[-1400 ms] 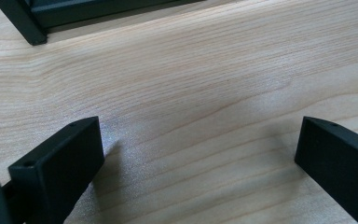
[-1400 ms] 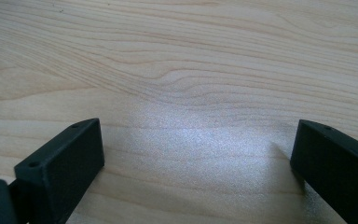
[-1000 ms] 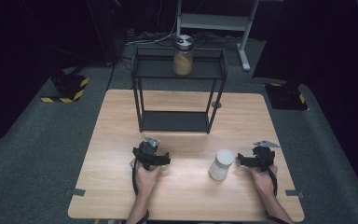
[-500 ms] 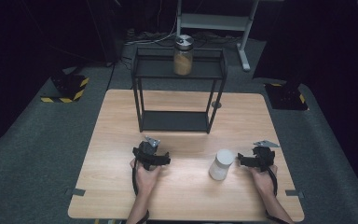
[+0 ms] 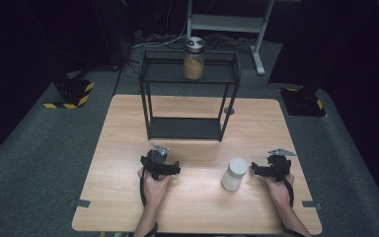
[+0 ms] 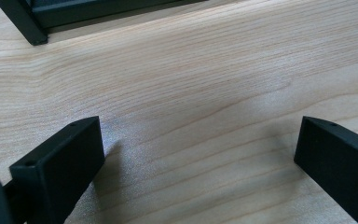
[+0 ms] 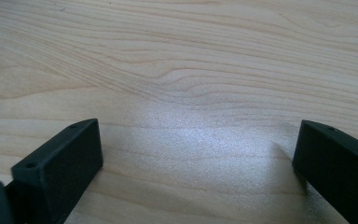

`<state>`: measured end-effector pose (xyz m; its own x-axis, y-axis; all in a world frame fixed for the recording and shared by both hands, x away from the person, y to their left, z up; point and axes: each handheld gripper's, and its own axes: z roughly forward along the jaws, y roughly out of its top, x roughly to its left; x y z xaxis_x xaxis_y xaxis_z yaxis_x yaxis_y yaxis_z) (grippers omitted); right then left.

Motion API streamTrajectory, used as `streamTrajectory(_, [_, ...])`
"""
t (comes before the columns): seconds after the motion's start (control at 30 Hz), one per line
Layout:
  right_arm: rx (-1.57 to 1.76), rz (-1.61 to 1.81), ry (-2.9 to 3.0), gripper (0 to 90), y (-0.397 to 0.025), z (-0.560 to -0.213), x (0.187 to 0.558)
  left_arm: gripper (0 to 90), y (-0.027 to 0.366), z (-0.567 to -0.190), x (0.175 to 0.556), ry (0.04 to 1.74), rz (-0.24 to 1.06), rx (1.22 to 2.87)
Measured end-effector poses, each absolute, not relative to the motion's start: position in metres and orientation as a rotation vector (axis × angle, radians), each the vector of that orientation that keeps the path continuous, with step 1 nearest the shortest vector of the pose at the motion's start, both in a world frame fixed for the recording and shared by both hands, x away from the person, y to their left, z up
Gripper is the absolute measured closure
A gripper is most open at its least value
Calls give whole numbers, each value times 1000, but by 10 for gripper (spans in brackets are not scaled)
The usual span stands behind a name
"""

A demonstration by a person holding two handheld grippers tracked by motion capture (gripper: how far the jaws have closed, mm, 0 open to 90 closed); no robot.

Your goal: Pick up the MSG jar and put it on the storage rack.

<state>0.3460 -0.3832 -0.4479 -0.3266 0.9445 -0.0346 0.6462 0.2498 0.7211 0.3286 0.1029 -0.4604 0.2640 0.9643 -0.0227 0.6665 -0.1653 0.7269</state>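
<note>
Pale wooden table (image 5: 128,197), dark room

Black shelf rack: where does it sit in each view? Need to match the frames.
High view: black rack stands centre, on the far half of the wood table.
Left gripper view: its foot and bottom shelf edge at the top left corner.
Right gripper view: table wood grain ahead of the jaws.
Shared landmark: the wood table.
</note>
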Motion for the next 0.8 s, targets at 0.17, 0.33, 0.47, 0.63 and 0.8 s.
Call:
streamTrajectory(0.17, [1417, 878, 2093, 20, -393, -447, 343, 14, 103, -460, 329, 1472, 609, 1910])
streamTrajectory(0.33, [1356, 950, 2128, 15, -412, -443, 328, 14, 103, -460, 329, 1472, 610, 1911])
streamTrajectory(0.47, [1275, 1017, 2170, 14, -423, -434, 307, 14, 103, -460, 329, 1473, 610, 1910])
streamTrajectory(0.63, [1202, 1071, 2241, 11, -426, -429, 296, 14, 103, -460, 329, 1473, 610, 1910])
streamTrajectory(0.8, [1093, 1107, 2331, 11, -417, -427, 290, 14, 103, -461, 329, 1472, 610, 1910])
